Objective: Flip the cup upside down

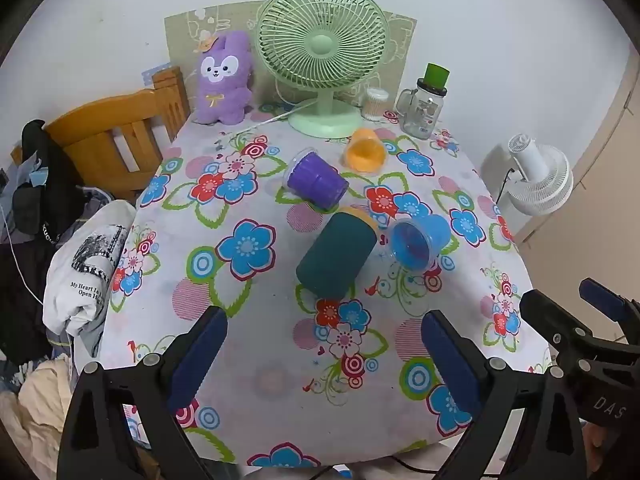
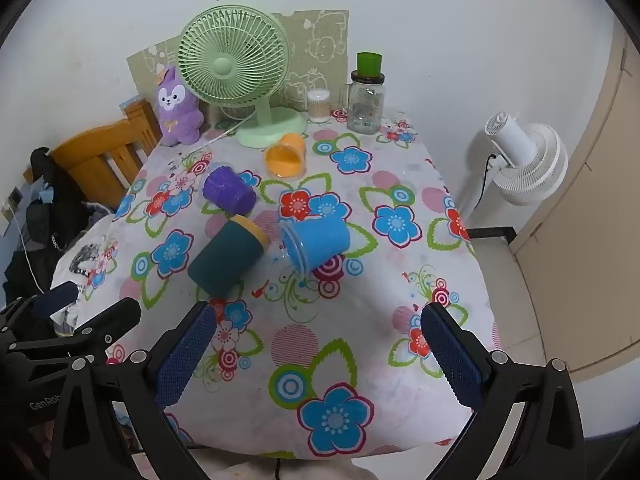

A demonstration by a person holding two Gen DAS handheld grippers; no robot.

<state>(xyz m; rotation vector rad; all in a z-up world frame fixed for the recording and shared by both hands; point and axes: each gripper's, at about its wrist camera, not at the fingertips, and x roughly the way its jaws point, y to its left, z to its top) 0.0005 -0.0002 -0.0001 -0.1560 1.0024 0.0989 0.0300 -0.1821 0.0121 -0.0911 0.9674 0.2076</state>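
1. The left gripper [image 1: 324, 354] hovers above the near edge of the table [image 1: 260, 380], its blue-padded fingers [image 1: 198, 360] spread wide with nothing between them.
2. The right gripper [image 2: 318, 354] hovers beside it at about the same height, fingers [image 2: 186, 356] also spread wide and empty; its dark tip shows at the right edge of the left camera's view.
3. Four cups lie on their sides on the flowered cloth, all beyond both grippers' fingertips and touched by none.
4. The dark green cup [image 1: 336, 256] with the yellow rim is the landmark: it lies nearest the left gripper, straight ahead of the gap between its fingers, bottom toward the camera.
5. The blue cup [image 1: 418, 240] lies just right of the dark green cup, close to its rim end, ahead of the right gripper's left finger.
6. The purple cup [image 1: 316, 182] lies just behind the dark green cup.
7. The orange cup [image 1: 365, 154] lies farther behind the dark green cup, near the base of the green fan [image 1: 322, 60].
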